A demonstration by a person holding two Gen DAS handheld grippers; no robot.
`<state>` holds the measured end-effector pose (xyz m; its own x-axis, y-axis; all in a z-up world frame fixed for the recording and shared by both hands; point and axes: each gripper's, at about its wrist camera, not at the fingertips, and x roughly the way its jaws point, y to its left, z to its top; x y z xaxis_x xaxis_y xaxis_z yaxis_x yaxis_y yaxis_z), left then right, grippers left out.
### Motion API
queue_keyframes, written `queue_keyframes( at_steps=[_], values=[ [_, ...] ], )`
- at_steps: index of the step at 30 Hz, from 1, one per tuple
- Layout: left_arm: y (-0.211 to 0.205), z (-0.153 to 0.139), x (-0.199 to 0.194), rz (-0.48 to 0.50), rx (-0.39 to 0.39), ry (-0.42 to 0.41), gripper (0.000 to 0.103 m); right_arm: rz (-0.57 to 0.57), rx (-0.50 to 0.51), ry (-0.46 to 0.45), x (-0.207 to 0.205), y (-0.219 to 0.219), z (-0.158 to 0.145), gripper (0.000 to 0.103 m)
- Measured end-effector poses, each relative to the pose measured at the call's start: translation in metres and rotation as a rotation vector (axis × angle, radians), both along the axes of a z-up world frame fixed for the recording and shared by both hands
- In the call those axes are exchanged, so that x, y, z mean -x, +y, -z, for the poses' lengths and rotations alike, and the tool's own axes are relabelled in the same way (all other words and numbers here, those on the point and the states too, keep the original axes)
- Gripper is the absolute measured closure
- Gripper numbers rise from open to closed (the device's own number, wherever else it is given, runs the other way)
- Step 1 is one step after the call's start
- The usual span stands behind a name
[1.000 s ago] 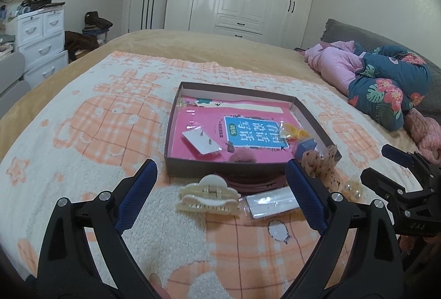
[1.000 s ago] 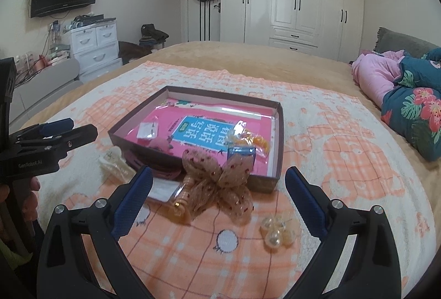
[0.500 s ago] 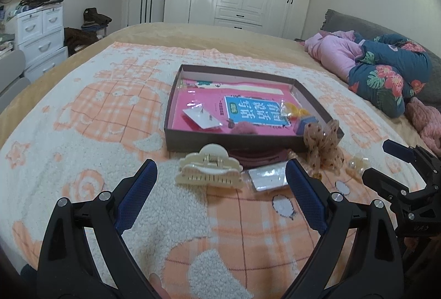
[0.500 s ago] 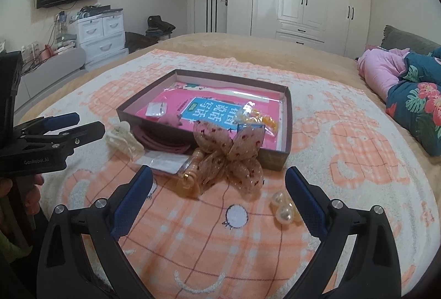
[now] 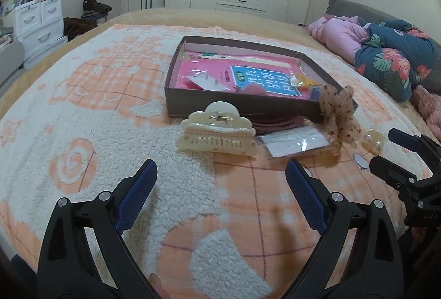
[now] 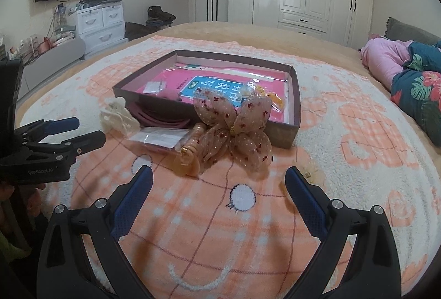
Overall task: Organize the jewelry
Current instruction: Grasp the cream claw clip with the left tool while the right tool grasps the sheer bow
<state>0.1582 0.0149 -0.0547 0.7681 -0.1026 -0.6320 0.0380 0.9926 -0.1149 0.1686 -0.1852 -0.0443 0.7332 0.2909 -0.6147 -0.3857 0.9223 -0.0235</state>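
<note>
A shallow brown box (image 5: 275,108) with a pink book and small packets inside sits mid-bed. In front of it lie a cream claw clip (image 5: 216,133), a clear packet with a card (image 5: 296,143), a dark red headband (image 5: 273,124), a spotted gauze bow (image 5: 340,114) and a pearl piece (image 5: 374,139). My left gripper (image 5: 222,197) is open, just short of the claw clip. The right gripper (image 6: 219,197) is open too, facing the bow (image 6: 234,125) and an amber clip (image 6: 187,158). The pearl piece (image 6: 311,175) peeks out beside the right finger.
An orange-and-white fleece blanket (image 5: 110,111) covers the bed. Pink and floral bedding (image 5: 386,56) is piled at the right. The other gripper shows in each view: right (image 5: 381,147), left (image 6: 91,131). White drawers (image 6: 102,23) and wardrobes stand beyond the bed.
Both grippers have dropped lower and drawn closer to the items in front of the box. Both stay open, and nothing on the bed has moved.
</note>
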Motion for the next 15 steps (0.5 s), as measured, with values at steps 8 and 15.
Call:
queue_keyframes(
  at_steps=[8,15],
  values=[
    [0.002,0.009,-0.02,-0.011,0.007,0.034,0.017,0.049,-0.004,0.045,-0.029,-0.002,0.007,0.009],
    [0.003,0.008,-0.035,-0.016,0.0,0.038,0.017,0.102,-0.031,0.1,-0.058,-0.009,0.012,0.01]
  ],
)
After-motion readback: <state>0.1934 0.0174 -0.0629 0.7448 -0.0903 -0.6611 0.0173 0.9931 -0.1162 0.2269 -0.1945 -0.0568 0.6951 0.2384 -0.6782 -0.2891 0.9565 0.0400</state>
